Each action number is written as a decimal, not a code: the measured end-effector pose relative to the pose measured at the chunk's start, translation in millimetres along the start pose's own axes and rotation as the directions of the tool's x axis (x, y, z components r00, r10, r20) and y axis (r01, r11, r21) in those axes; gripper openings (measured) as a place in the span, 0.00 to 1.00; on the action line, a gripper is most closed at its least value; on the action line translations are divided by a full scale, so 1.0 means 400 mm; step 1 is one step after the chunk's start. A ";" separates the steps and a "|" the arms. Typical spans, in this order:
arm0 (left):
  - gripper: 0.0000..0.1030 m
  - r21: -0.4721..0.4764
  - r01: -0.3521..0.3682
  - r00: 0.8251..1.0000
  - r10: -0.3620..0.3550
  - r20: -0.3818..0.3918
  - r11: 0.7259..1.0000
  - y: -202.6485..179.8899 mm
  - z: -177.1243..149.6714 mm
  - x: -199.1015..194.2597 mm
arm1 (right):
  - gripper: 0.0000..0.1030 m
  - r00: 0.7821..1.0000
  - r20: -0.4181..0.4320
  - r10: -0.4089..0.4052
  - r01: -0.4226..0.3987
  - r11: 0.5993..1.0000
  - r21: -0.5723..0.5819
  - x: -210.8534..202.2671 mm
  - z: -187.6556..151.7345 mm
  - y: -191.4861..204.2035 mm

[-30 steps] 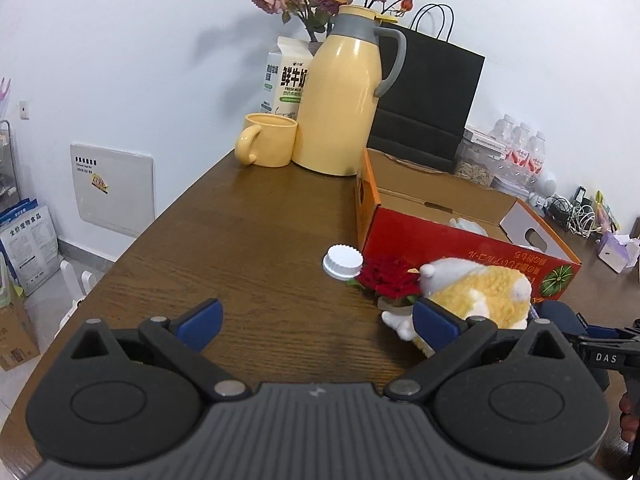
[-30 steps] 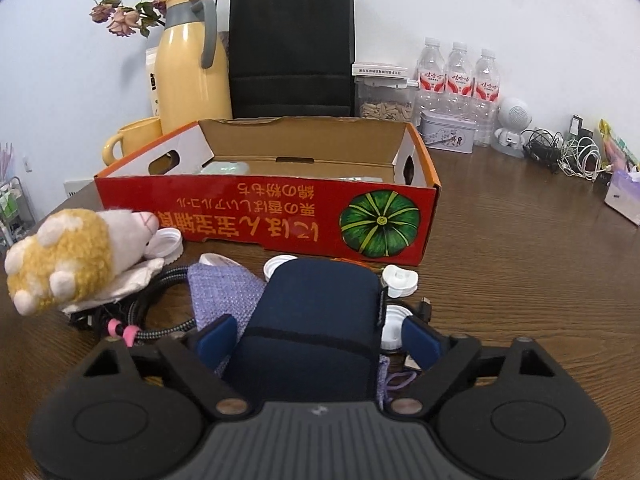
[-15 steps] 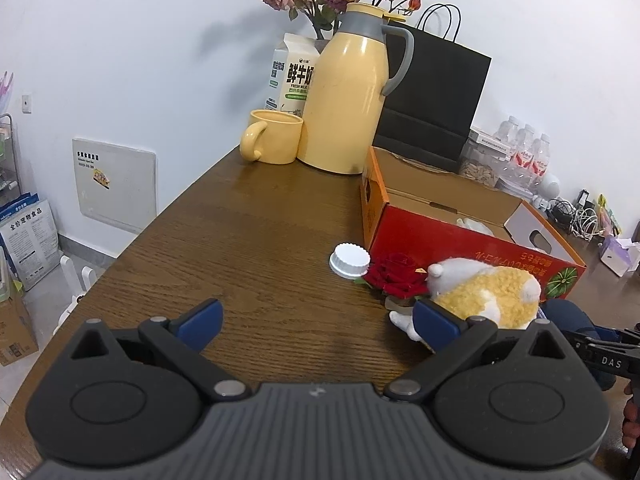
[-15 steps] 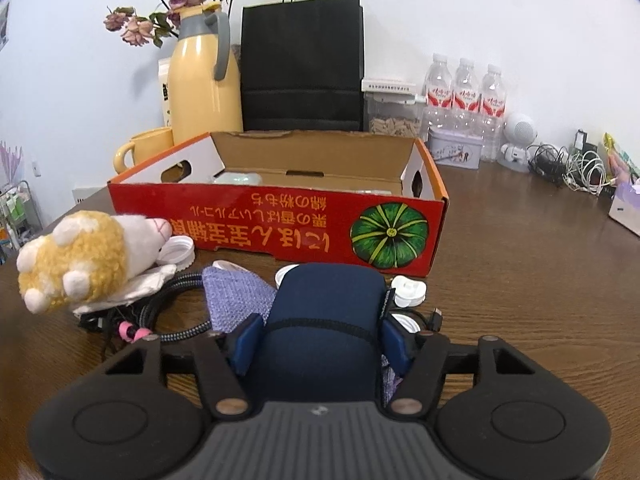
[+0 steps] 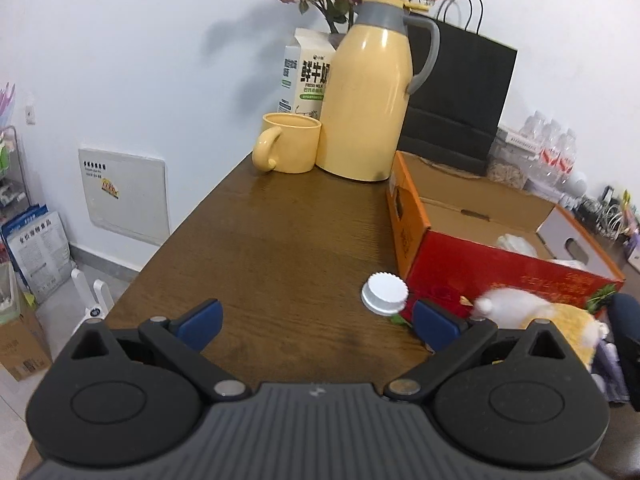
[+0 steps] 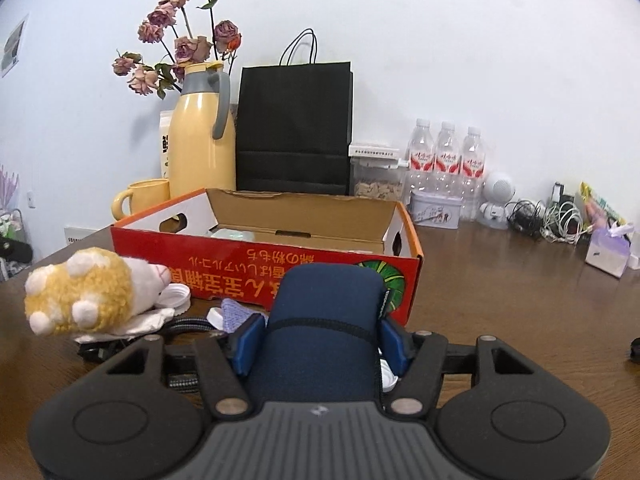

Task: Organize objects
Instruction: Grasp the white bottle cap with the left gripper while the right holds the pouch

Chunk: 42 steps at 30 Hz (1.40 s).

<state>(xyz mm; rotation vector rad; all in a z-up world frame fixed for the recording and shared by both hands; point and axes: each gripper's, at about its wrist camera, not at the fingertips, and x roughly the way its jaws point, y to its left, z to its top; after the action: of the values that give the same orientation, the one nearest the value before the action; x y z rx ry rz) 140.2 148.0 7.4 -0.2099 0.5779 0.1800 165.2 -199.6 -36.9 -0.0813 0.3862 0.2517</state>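
Note:
My right gripper (image 6: 322,342) is shut on a dark blue pouch (image 6: 324,320) and holds it raised in front of the red cardboard box (image 6: 240,272), which is open on top. A yellow and white plush toy (image 6: 86,290) lies left of the pouch beside a white lid (image 6: 174,294), a purple knitted cloth (image 6: 240,314) and a black cable (image 6: 184,326). My left gripper (image 5: 316,322) is open and empty above the wooden table (image 5: 280,240). In its view a white lid (image 5: 385,293) lies by the box corner (image 5: 404,232), with the plush toy (image 5: 532,312) at right.
A yellow thermos (image 5: 370,104), yellow mug (image 5: 290,148), milk carton (image 5: 306,76) and black paper bag (image 6: 294,128) stand behind the box. Water bottles (image 6: 446,168), a tin (image 6: 434,208), a white speaker (image 6: 498,200) and cables (image 6: 552,220) are at back right. The table's left edge (image 5: 176,236) drops to the floor.
My right gripper closed on the dark blue pouch and lifted it up. My left gripper moved forward and left along the table, still open.

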 end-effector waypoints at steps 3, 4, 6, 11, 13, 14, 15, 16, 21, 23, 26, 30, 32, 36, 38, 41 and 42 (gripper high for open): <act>1.00 0.029 -0.017 1.000 0.017 -0.013 0.999 -0.007 0.013 0.048 | 0.58 1.000 0.025 -0.006 0.006 1.000 0.002 -0.007 -0.005 0.001; 1.00 0.036 -0.018 1.000 0.018 -0.023 0.999 -0.010 0.017 0.066 | 0.58 0.999 0.035 -0.006 0.006 1.000 0.002 -0.011 -0.006 0.001; 1.00 0.054 -0.005 0.999 0.007 -0.047 0.999 -0.018 0.022 0.105 | 0.58 0.999 0.039 -0.005 0.005 1.000 0.002 -0.014 -0.007 0.000; 1.00 0.102 -0.004 0.998 0.011 -0.061 0.995 -0.053 0.030 0.168 | 0.58 0.999 0.037 -0.005 0.005 1.000 0.006 -0.013 -0.006 -0.003; 1.00 0.102 0.015 0.999 -0.011 -0.048 0.995 -0.063 0.034 0.180 | 0.58 0.999 0.038 -0.005 0.005 1.000 0.008 -0.014 -0.007 -0.002; 1.00 0.099 0.030 0.999 -0.026 -0.044 0.995 -0.067 0.036 0.185 | 0.58 0.999 0.038 -0.006 0.005 1.000 0.006 -0.014 -0.007 -0.002; 1.00 0.097 0.045 0.998 -0.041 -0.043 0.994 -0.070 0.037 0.189 | 0.58 0.999 0.038 -0.006 0.005 1.000 0.005 -0.014 -0.007 -0.001; 0.99 0.095 0.054 0.998 -0.050 -0.045 0.994 -0.073 0.037 0.193 | 0.58 0.999 0.038 -0.005 0.005 1.000 0.003 -0.014 -0.007 0.000; 0.95 0.070 0.086 0.994 -0.081 -0.070 0.994 -0.083 0.033 0.218 | 0.58 0.999 0.037 -0.004 0.004 1.000 -0.004 -0.013 -0.008 0.007; 0.91 0.058 0.092 0.993 -0.088 -0.073 0.994 -0.080 0.034 0.222 | 0.58 0.999 0.038 -0.003 0.003 1.000 -0.006 -0.014 -0.008 0.008; 0.77 0.033 0.102 0.992 -0.099 -0.081 0.994 -0.073 0.032 0.226 | 0.58 0.999 0.039 -0.002 0.003 1.000 -0.008 -0.014 -0.008 0.009; 0.74 0.000 0.099 0.991 -0.098 -0.087 0.995 -0.059 0.028 0.232 | 0.58 0.999 0.042 -0.003 0.003 1.000 -0.010 -0.015 -0.007 0.012; 0.74 0.002 0.100 0.991 -0.100 -0.086 0.995 -0.059 0.026 0.231 | 0.58 0.999 0.044 -0.002 0.003 1.000 -0.010 -0.015 -0.006 0.012; 0.76 0.020 0.103 0.991 -0.101 -0.083 0.994 -0.070 0.019 0.227 | 0.58 0.999 0.045 -0.001 0.001 1.000 -0.010 -0.015 -0.005 0.010; 0.75 0.029 0.103 0.992 -0.100 -0.082 0.994 -0.073 0.016 0.226 | 0.58 0.999 0.047 -0.001 0.002 1.000 -0.011 -0.015 -0.006 0.011; 0.59 0.047 0.106 0.992 -0.102 -0.078 0.993 -0.080 0.012 0.224 | 0.58 0.999 0.047 -0.001 0.002 1.000 -0.011 -0.015 -0.006 0.012; 0.49 0.052 0.100 0.993 -0.096 -0.075 0.994 -0.082 0.011 0.223 | 0.58 0.999 0.046 -0.001 0.002 1.000 -0.012 -0.014 -0.006 0.012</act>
<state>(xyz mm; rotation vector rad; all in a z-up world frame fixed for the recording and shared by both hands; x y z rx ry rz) 223.5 127.2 -34.0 -0.1911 0.6427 0.0615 158.0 -196.6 -36.9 -0.0871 0.3389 0.2541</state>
